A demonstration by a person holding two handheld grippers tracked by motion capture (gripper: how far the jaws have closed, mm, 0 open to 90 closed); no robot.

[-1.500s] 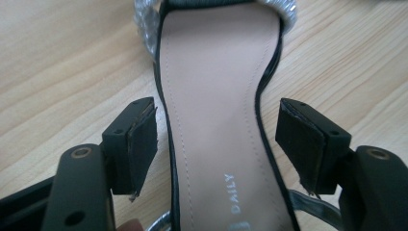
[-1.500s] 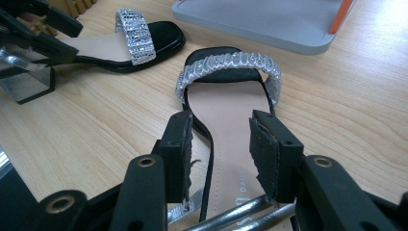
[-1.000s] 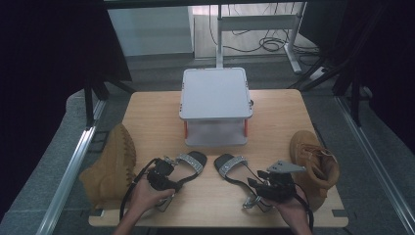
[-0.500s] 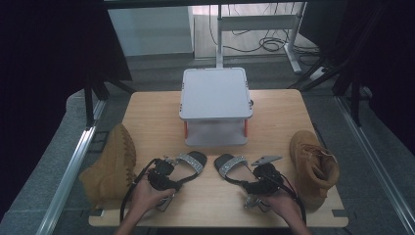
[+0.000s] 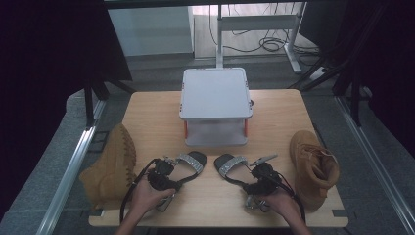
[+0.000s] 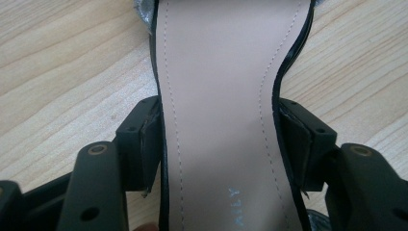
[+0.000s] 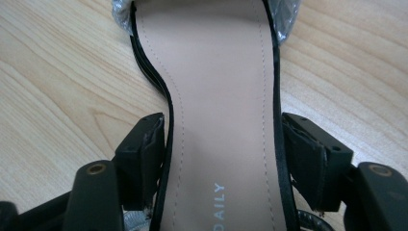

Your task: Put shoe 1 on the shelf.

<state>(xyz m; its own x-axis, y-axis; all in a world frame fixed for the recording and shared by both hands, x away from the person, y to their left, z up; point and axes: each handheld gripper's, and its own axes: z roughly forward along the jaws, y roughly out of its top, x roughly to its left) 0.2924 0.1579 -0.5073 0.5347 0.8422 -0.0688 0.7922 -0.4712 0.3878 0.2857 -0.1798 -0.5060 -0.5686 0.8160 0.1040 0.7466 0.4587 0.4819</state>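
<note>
The wooden surface (image 5: 147, 117) carried, largest first, a white lidded box (image 5: 215, 105) at its far middle, a tan boot (image 5: 110, 166) at the left edge and a second tan boot (image 5: 313, 166) at the right. Between the boots, before the box, lay my two sandals. The left sandal (image 5: 188, 164) and right sandal (image 5: 230, 166) ran lengthwise away from me, toes toward the box. My left tongs (image 6: 219, 144) clamped the left sandal's waist; my right tongs (image 7: 226, 154) clamped the right sandal's. Since a second earlier, my right tongs had swung leftward into line with its sandal.
</note>
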